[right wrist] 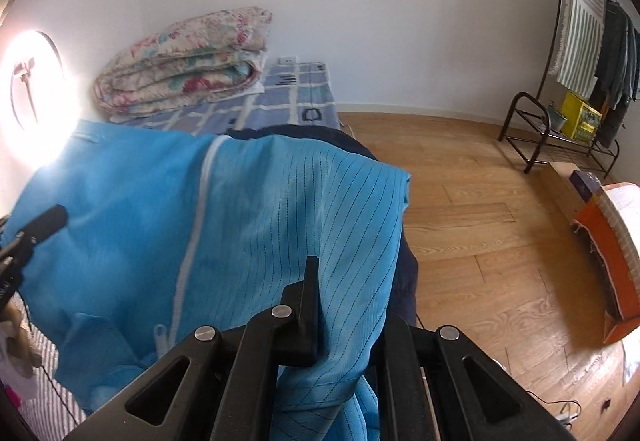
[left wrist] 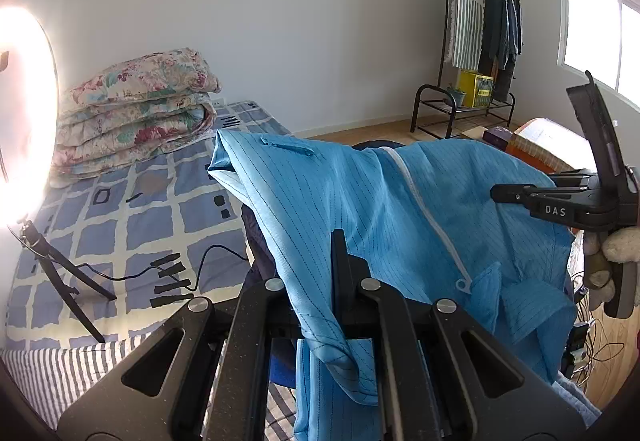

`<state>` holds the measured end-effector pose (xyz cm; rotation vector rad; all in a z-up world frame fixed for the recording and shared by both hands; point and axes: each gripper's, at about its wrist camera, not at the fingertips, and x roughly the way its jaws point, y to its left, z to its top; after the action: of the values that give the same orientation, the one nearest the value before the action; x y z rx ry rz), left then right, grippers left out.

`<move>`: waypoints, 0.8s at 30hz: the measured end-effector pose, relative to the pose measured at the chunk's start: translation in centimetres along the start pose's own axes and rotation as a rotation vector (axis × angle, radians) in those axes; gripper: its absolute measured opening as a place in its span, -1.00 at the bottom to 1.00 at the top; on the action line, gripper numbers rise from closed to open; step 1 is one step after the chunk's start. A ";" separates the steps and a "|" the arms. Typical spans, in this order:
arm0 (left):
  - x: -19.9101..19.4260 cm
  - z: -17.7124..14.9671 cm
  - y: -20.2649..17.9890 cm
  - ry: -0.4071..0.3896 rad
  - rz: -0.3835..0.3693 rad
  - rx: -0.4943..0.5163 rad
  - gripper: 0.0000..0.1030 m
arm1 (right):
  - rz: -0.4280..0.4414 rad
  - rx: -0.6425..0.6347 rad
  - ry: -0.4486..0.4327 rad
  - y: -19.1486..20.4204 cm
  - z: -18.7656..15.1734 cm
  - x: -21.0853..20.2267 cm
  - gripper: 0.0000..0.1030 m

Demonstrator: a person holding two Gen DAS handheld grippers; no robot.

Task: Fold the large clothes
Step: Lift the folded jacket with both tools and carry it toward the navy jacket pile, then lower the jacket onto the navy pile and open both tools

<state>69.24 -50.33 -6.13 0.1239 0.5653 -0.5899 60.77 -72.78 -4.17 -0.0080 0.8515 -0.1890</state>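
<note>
A light blue pinstriped jacket [left wrist: 400, 209] with a white zipper [left wrist: 432, 209] hangs spread between my two grippers above the bed. In the left wrist view my left gripper [left wrist: 335, 265] is shut on a hem corner of the jacket, which folds down over the jaws. My right gripper [left wrist: 498, 193], held by a gloved hand [left wrist: 616, 245], sits at the jacket's far right edge. In the right wrist view my right gripper [right wrist: 320, 285] is shut on the jacket [right wrist: 248, 225]; only one finger shows, the cloth hides the other. My left gripper [right wrist: 56, 219] pokes in at the left.
A dark navy garment [right wrist: 320, 133] lies under the jacket. The bed's blue checked sheet [left wrist: 140, 209] carries a folded floral quilt [left wrist: 136, 105], a ring light [left wrist: 24, 113] on a tripod [left wrist: 60, 269] and a cable. Wooden floor [right wrist: 480, 221], an orange box [right wrist: 608, 249] and a clothes rack [left wrist: 480, 33] lie to the right.
</note>
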 end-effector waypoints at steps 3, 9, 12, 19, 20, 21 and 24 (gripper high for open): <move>0.2 -0.2 0.1 0.006 0.007 0.006 -0.89 | -0.017 -0.001 0.009 -0.3 -0.4 0.4 -0.92; 0.5 -0.8 -0.3 0.026 0.026 0.030 -0.50 | -0.092 -0.045 0.014 -0.1 -0.9 1.3 -0.82; 0.2 -1.2 -0.1 0.015 0.047 0.030 0.12 | -0.150 -0.053 0.030 0.1 -1.2 1.9 -0.53; -2.2 -1.6 0.4 -0.018 0.042 0.012 0.14 | -0.250 -0.025 0.007 -0.5 -1.7 0.5 0.33; -2.7 -1.6 0.4 -0.022 0.039 0.011 0.14 | -0.249 -0.023 0.002 -0.5 -1.7 0.0 0.34; -3.2 -1.6 0.4 -0.026 0.036 0.010 0.14 | -0.255 -0.023 -0.004 -0.4 -1.6 -0.5 0.35; -5.3 -1.7 0.0 -0.046 0.024 0.013 0.15 | -0.259 -0.025 -0.034 0.0 -1.5 -2.0 0.37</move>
<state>64.81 -47.27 -4.72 0.1284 0.5146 -0.5715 58.33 -72.33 -3.63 -0.1449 0.8177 -0.4204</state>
